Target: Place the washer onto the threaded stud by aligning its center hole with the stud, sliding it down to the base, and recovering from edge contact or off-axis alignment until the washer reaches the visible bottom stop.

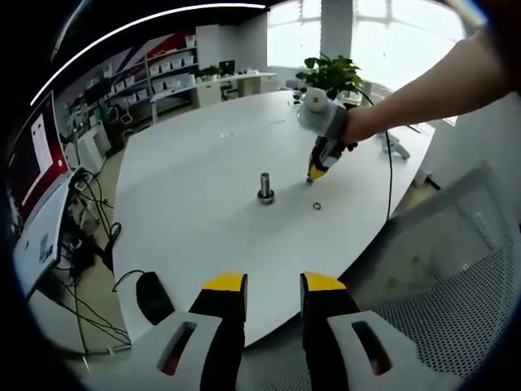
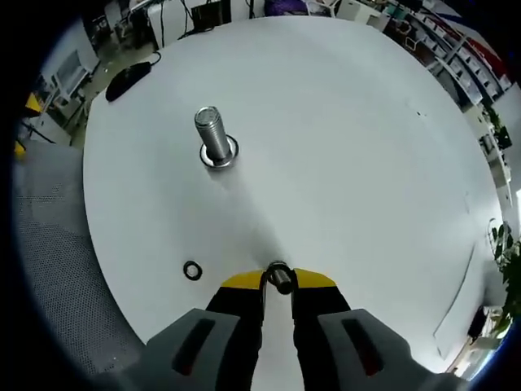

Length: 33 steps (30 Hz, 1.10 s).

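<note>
**Office table, washer pinched at right gripper tips, stud standing free**

Setting: a large white oval table [image 1: 203,171] in an open office, with shelving and desks behind, a potted plant [image 1: 330,75] at the far edge and windows beyond it.

Left gripper view: the left gripper [image 1: 273,287] hangs off the near edge of the table, its yellow-tipped jaws apart with nothing between them. A black mouse [image 1: 153,296] lies at the near-left edge. A person's arm [image 1: 423,85] reaches in from the right, carrying the right gripper [image 1: 316,173], which points down at the table just right of the threaded stud [image 1: 265,186]. A small ring [image 1: 317,205] lies flat on the table just on the near side of that gripper's tips.

Right gripper view: the right gripper [image 2: 278,281] has its jaws drawn narrow onto a washer [image 2: 279,277], held on edge at the tips. The stud [image 2: 213,137] stands upright on its wide base, well apart from the held washer and up-left of it. The loose ring [image 2: 192,270] lies on the table just left of the jaws, near the table's edge.
</note>
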Each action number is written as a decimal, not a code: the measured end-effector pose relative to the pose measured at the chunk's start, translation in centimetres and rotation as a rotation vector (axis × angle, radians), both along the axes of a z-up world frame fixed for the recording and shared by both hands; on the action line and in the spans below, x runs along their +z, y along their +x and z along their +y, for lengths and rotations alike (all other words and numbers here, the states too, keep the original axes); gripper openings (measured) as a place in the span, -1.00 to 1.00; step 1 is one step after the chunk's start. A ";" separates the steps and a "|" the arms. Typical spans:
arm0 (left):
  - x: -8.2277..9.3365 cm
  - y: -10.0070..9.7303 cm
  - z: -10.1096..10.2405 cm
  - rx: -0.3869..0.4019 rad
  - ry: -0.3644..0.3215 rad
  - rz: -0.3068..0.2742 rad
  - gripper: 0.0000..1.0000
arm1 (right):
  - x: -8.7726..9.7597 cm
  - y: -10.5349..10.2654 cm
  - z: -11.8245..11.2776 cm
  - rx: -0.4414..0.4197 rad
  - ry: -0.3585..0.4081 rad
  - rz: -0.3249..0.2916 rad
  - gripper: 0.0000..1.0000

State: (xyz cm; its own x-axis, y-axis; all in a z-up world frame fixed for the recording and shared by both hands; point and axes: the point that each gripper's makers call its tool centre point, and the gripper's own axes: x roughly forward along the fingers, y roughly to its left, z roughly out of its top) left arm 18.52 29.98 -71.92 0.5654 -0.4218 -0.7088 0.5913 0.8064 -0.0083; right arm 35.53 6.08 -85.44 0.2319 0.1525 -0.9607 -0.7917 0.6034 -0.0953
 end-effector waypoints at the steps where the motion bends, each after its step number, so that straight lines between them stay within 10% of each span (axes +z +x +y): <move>1: 0.0 0.0 0.0 0.000 0.001 0.001 -0.52 | -0.2 0.0 0.0 -0.001 0.003 0.004 -0.71; 33: -0.1 0.0 0.2 0.007 0.014 -0.002 -0.53 | -0.2 -0.7 -0.3 -0.065 0.052 0.010 -0.59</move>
